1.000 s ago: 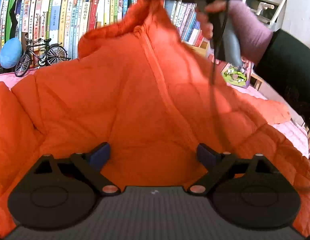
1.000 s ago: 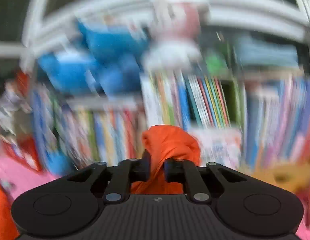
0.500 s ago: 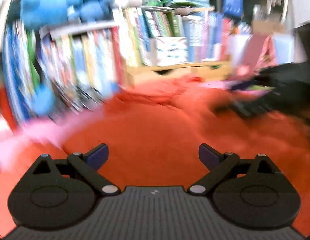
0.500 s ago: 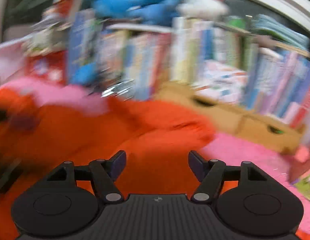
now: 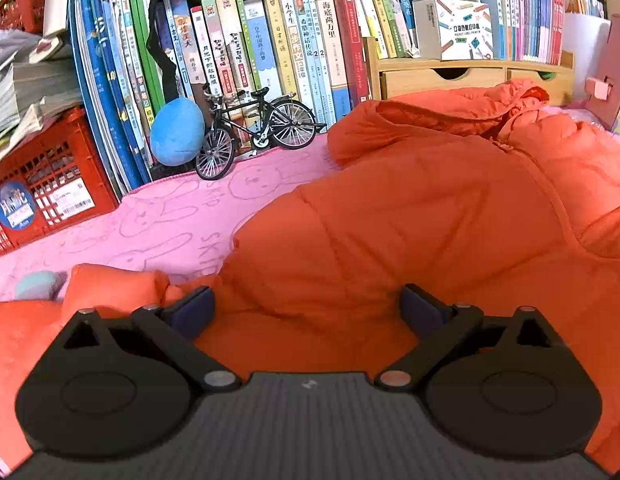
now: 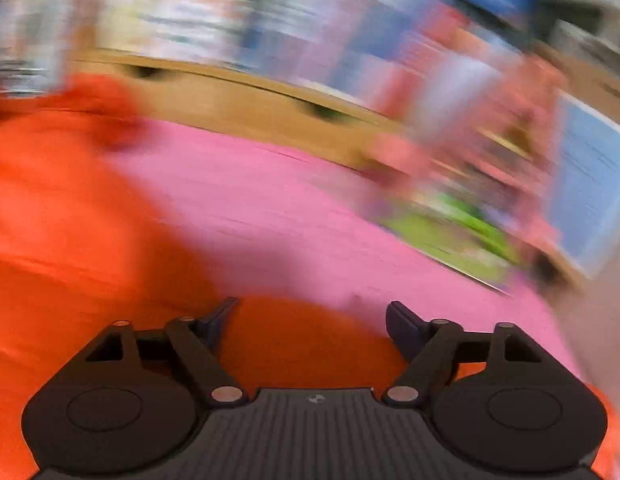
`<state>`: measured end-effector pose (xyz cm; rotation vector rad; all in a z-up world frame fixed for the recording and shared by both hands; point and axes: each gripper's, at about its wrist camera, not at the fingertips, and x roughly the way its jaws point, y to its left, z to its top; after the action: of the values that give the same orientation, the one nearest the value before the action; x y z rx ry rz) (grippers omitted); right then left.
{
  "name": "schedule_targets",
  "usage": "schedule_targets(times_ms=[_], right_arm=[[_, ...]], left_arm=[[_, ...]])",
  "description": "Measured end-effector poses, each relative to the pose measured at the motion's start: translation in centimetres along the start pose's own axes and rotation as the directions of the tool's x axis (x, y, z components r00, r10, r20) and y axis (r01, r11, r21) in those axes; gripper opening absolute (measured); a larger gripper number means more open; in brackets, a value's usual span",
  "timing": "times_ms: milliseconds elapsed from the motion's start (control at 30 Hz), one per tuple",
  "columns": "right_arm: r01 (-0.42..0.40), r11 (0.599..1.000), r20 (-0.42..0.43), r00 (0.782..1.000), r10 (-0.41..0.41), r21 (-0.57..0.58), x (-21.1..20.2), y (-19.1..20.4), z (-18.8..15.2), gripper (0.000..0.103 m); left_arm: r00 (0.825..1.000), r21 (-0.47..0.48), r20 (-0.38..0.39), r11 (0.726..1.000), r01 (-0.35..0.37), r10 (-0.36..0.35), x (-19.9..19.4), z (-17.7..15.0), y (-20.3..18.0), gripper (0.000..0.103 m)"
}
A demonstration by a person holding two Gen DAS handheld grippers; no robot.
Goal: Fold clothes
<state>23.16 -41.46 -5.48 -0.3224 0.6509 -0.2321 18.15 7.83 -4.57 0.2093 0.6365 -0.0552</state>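
Observation:
An orange quilted jacket (image 5: 410,216) lies spread on the pink cloth (image 5: 157,216), zipper side up, its hood toward the wooden drawers. My left gripper (image 5: 307,306) hovers over the jacket's near part, open, with nothing pinched between its blue pads. In the blurred right wrist view the jacket (image 6: 61,220) fills the left side and reaches under my right gripper (image 6: 310,322). Its jaws are opening and stand wide apart, with orange fabric below them but nothing pressed by the pads.
A model bicycle (image 5: 253,132) and a blue plush egg (image 5: 177,132) stand against a row of books (image 5: 269,48). A red crate (image 5: 41,188) is at the left. Wooden drawers (image 5: 462,76) run along the back. A green-covered book (image 6: 458,236) lies at the right.
The right gripper let go of the bunched orange fabric, opened and swung down to the right. The jacket dropped from hanging to lying on the cloth. The left gripper turned left, staying open.

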Motion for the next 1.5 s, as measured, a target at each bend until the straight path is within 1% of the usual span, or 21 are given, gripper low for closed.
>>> schedule_targets(times_ms=[33,67,100,133,200,267,333,433,500,567,600,733,800,867,933,1000,1133,1233,1333,1400,1500], right_arm=[[0.107,0.994,-0.023,0.994,-0.107,0.007,0.3,-1.3,-0.2,0.065],[0.22,0.975,-0.023,0.975,-0.221,-0.017,0.1,-1.8,-0.4,0.063],[0.252,0.967,0.004,0.968,-0.252,-0.034,-0.6,-2.0,-0.7,0.063],[0.221,0.975,0.046,0.974,-0.22,-0.029,-1.8,-1.8,-0.7,0.063],[0.125,0.991,0.139,0.983,-0.117,-0.051,-4.9,0.1,-0.4,0.063],[0.011,0.99,0.238,0.971,0.023,-0.142,-8.6,3.5,-0.2,0.065],[-0.122,0.951,0.312,0.926,0.211,-0.283,-12.8,8.1,-0.3,0.069],[-0.338,0.847,0.286,0.834,0.471,-0.409,-16.7,13.6,-0.1,0.071],[-0.451,0.78,0.228,0.782,0.58,-0.434,-17.8,16.2,-0.1,0.071],[-0.444,0.771,0.198,0.794,0.575,-0.458,-17.5,16.8,-0.7,0.071],[-0.424,0.786,0.183,0.818,0.546,-0.449,-16.4,16.2,-1.0,0.071],[-0.377,0.898,0.115,0.905,0.409,-0.227,-9.7,9.1,-2.0,0.072],[-0.233,0.955,0.101,0.962,0.253,-0.182,-7.5,4.4,-3.5,0.073],[-0.088,0.984,0.085,0.991,0.102,-0.155,-6.1,-0.2,-5.2,0.074],[0.061,0.989,0.066,0.996,-0.052,-0.131,-4.6,-4.9,-6.9,0.074],[0.186,0.976,0.036,0.982,-0.183,-0.115,-3.4,-8.7,-8.4,0.075],[0.303,0.951,-0.027,0.952,-0.305,-0.062,-3.4,-11.7,-8.9,0.071],[0.145,0.989,0.035,0.989,-0.146,0.036,-7.0,-9.8,-7.0,0.07],[-0.088,0.988,0.115,0.991,0.074,0.124,-10.8,-7.1,-4.7,0.074],[-0.318,0.935,0.165,0.942,0.293,0.157,-12.6,-3.9,-2.4,0.078],[-0.596,0.79,0.198,0.8,0.567,0.147,-13.5,3.1,0.8,0.082]], left_arm=[[1.0,0.003,0.001,1.0,-0.004,0.004,0.0,0.0,-0.1,0.103],[1.0,0.005,0.001,1.0,-0.008,0.008,-0.1,-0.1,-0.1,0.103],[1.0,0.005,0.0,1.0,-0.01,0.01,0.0,0.0,-0.2,0.103],[1.0,0.003,-0.002,1.0,-0.012,0.012,0.1,0.1,-0.2,0.103],[1.0,0.006,-0.001,1.0,-0.017,0.017,0.2,0.1,-0.3,0.103],[1.0,0.011,0.001,1.0,-0.023,0.023,0.2,0.1,-0.4,0.103],[1.0,0.019,0.004,0.999,-0.03,0.03,0.1,0.1,-0.5,0.103],[0.999,0.042,0.013,0.998,-0.051,0.05,-0.1,0.0,-0.9,0.103],[0.997,0.065,0.023,0.995,-0.072,0.071,-0.3,0.0,-1.3,0.103],[0.995,0.089,0.033,0.992,-0.093,0.091,-0.5,0.0,-1.6,0.103],[0.995,0.095,0.036,0.991,-0.098,0.095,-0.5,0.0,-1.7,0.103],[0.996,0.079,0.028,0.994,-0.082,0.08,-0.3,0.1,-1.3,0.103],[0.997,0.066,0.022,0.995,-0.07,0.069,-0.2,0.1,-1.1,0.103],[0.997,0.065,0.022,0.995,-0.069,0.068,-0.3,0.1,-1.1,0.103],[0.997,0.066,0.023,0.995,-0.07,0.069,-0.2,0.0,-1.2,0.103],[0.997,0.066,0.023,0.995,-0.07,0.069,-0.2,0.0,-1.2,0.103],[0.997,0.067,0.024,0.995,-0.073,0.071,-0.2,0.0,-1.3,0.103],[0.997,0.063,0.023,0.996,-0.069,0.068,-0.3,0.0,-1.3,0.103],[0.998,0.058,0.021,0.996,-0.063,0.062,-0.3,0.0,-1.1,0.103],[0.998,0.054,0.02,0.997,-0.06,0.059,-0.3,0.0,-1.0,0.103],[0.994,0.064,0.041,0.992,-0.104,0.102,-0.9,-0.1,-1.4,0.1]])
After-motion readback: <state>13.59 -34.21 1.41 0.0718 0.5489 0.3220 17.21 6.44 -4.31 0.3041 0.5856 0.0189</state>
